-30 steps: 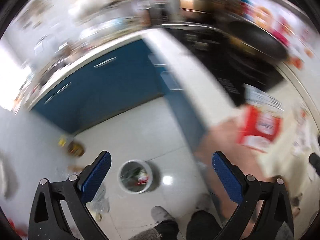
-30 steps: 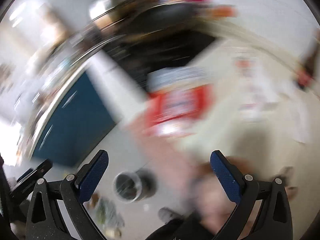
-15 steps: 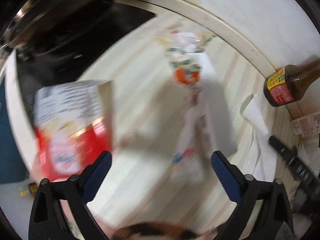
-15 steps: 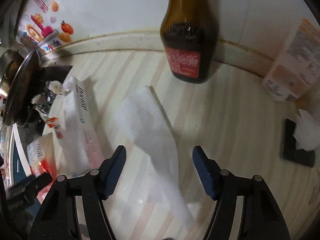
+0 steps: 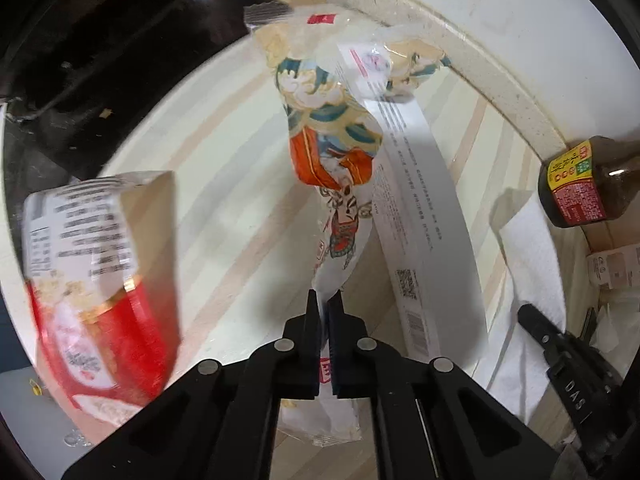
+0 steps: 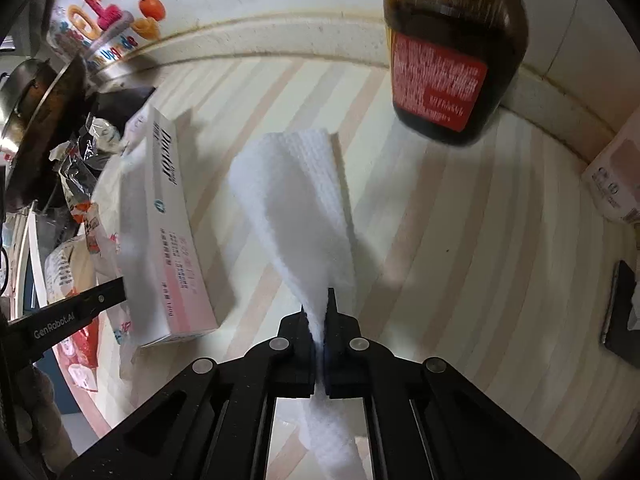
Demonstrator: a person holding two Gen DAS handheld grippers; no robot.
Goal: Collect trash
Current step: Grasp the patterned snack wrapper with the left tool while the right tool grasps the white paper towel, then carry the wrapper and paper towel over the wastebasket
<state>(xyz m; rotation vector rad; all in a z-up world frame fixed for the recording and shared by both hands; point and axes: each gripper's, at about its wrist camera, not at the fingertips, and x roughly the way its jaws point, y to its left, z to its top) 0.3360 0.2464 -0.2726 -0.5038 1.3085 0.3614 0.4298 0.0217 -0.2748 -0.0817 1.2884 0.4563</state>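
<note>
Readable marks: "GenRobot.AI", white on the black arm of the left gripper [image 6: 76,320], at nine o'clock in the right wrist view; "DAS", white on the black body of the right gripper [image 5: 572,392], at four o'clock in the left wrist view; a QR code and a barcode on the long white box [image 5: 420,216], lower centre there, its small print too fine to read; labels on the brown bottle [image 6: 452,52], at one o'clock, and the red packet [image 5: 100,280] carry print, illegible.
</note>
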